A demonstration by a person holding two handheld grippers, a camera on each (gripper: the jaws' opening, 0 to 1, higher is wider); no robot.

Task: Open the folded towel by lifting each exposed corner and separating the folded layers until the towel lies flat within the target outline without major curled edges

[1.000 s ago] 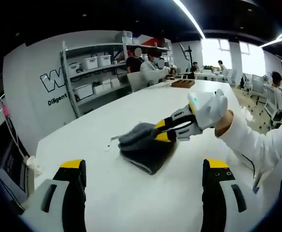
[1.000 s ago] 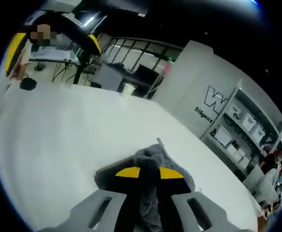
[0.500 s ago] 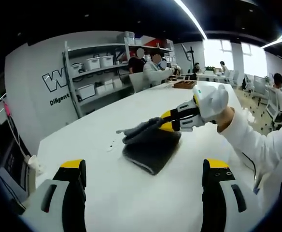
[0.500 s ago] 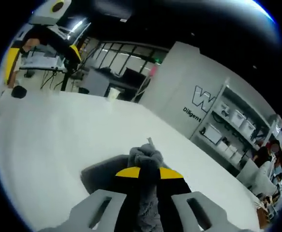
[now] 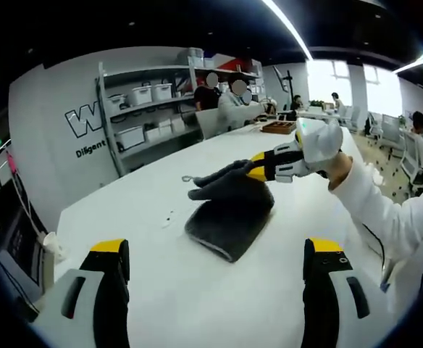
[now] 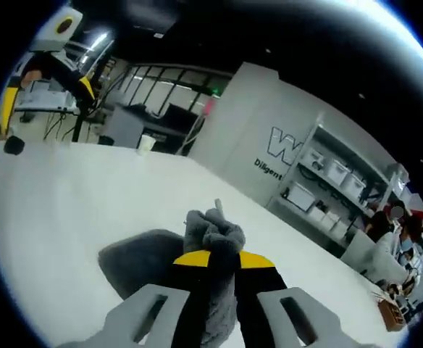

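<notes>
Lifted higher than a second ago: right gripper (image 6: 224,259) clenched on a bunched corner of the grey towel (image 5: 229,217), corner now well off the table (image 5: 161,290) with the top layer peeling up and away from the folded stack. Seen in the left gripper view too, right gripper (image 5: 258,166) pinching that corner above the stack, small hang loop (image 5: 186,178) dangling past the pinch. Means first layer separation under way, not finished; rest of towel a compact folded block lying mid-table, nearer the far long edge than the near one. Left gripper (image 5: 215,290) released, jaws wide apart, hovering low over the near edge of the table, well apart from the towel, holding nothing. No target outline discernible on the white top, so flat-within-outline can't be judged. Likely next: carry the corner outward to unfold, with the left gripper free to pin the lower layer if the whole stack drags. Around: wooden tray (image 5: 274,126) at the far end of the table, shelving with white bins (image 5: 143,94) along the wall, seated people (image 5: 229,105) beyond the far end, paper cup (image 5: 52,243) off the left corner. Nothing standing between towel and open table surface.
</notes>
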